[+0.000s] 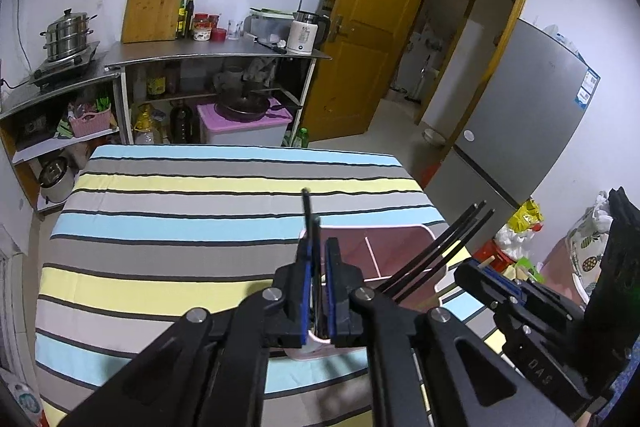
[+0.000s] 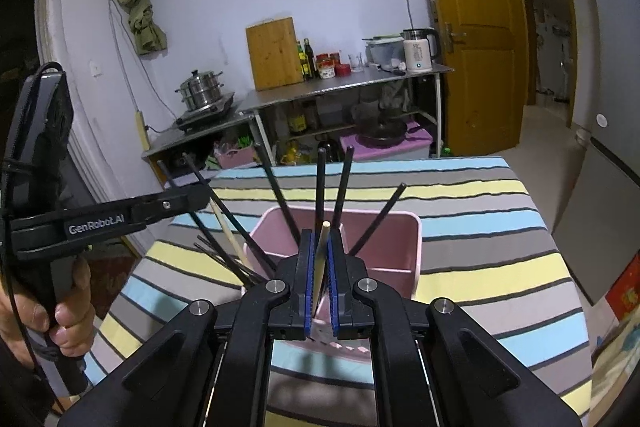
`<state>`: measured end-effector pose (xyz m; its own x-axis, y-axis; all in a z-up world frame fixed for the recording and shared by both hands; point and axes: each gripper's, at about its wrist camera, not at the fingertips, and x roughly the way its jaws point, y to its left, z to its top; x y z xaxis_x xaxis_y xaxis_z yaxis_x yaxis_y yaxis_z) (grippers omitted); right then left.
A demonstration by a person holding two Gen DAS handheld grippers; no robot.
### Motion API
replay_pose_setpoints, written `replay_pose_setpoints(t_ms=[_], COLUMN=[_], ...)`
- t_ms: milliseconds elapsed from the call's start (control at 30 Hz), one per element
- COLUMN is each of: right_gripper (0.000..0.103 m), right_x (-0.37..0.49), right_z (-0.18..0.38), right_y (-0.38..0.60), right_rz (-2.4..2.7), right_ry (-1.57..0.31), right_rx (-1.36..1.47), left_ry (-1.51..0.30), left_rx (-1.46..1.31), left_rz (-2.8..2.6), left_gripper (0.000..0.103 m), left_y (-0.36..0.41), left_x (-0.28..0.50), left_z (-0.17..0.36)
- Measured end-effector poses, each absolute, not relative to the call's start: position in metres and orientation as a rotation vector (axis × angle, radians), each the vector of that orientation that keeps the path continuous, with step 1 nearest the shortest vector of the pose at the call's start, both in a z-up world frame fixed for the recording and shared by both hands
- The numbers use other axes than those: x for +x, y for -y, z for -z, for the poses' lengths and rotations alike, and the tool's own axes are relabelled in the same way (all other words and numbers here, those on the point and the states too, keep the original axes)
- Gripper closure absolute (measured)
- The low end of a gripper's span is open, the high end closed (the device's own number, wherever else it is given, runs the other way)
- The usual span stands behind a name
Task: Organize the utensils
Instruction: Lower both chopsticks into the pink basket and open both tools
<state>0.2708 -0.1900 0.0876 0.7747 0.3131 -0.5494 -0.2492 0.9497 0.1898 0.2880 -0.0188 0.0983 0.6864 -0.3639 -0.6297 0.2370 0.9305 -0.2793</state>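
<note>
While both tilt down over the pink bin (image 2: 400, 227), left hand-held gripper (image 1: 318, 247) pinches a black chopstick (image 1: 307, 207), right hand-held gripper (image 2: 320, 247) a wooden chopstick (image 2: 323, 243).

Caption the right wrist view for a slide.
Right tool shut on a pale wooden chopstick above a pink bin of black chopsticks on a striped tablecloth.

We're in a home kitchen: a steel steamer pot (image 1: 68, 33) sits on a single burner, a wooden cutting board (image 1: 155, 4) leans against the wall, oil bottles (image 1: 186, 17) and an electric kettle (image 1: 305, 31) line the metal shelf unit (image 1: 218, 51), a grey fridge (image 1: 516, 119) stands by the yellow door (image 1: 370, 23).
</note>
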Motion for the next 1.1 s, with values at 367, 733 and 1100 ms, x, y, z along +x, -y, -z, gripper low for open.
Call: replay_pose_setpoints(t_ms=[367, 733, 1100], right_gripper=[0.092, 0.091, 0.083], right_x=[0.257, 0.22, 0.177], right_z=[-0.105, -0.122, -0.118], right_y=[0.196, 0.206, 0.209], right_rz=[-0.312, -0.315, -0.312], right_ry=[-0.569, -0.518, -0.492], right_rx=[0.103, 0.115, 0.107], left_ry=[-0.692, -0.636, -0.587], left_rx=[-0.178, -0.167, -0.147], left_rz=[0.321, 0.313, 0.314], left_gripper=[0.08, 0.078, 0.069], left_y=[0.007, -0.004, -0.009], left_x=[0.274, 0.235, 0.183], left_z=[-0.115, -0.127, -0.121])
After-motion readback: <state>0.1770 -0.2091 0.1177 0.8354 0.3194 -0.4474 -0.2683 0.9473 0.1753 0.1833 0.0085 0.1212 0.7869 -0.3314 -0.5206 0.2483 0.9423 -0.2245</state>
